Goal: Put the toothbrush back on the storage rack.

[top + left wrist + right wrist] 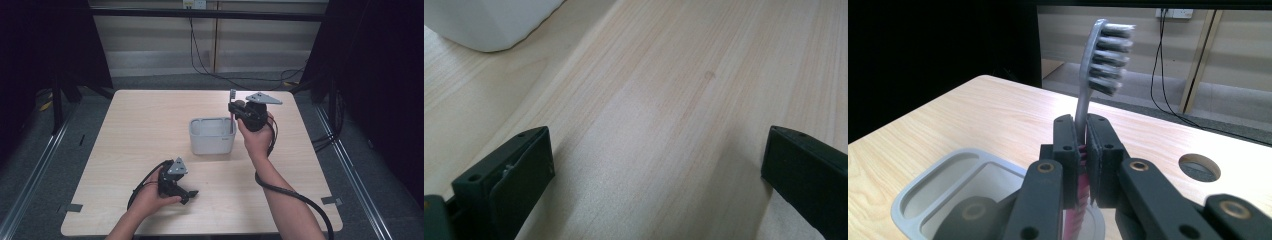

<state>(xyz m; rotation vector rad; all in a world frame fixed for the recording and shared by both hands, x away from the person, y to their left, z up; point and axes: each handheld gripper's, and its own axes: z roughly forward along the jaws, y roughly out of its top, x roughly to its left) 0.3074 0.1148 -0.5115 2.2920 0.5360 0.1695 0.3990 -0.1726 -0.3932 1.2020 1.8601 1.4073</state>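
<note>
A grey toothbrush (1100,60) with a pink lower handle (231,122) stands upright, bristle head up, over the right end of a grey holder cup (212,135). My right gripper (1083,150) is shut on its handle, just above the cup's rim (923,192); the same gripper (239,110) shows at the cup's right side in the high view. My left gripper (184,192) rests low over the table near the front, open, with bare wood (659,150) between its jaws. The cup's corner (489,25) lies beyond it.
The wooden table (140,125) has a round hole (1199,167) near its far edge. Black cables trail from both grippers and along the floor behind. Dark frames and rails flank the table on both sides.
</note>
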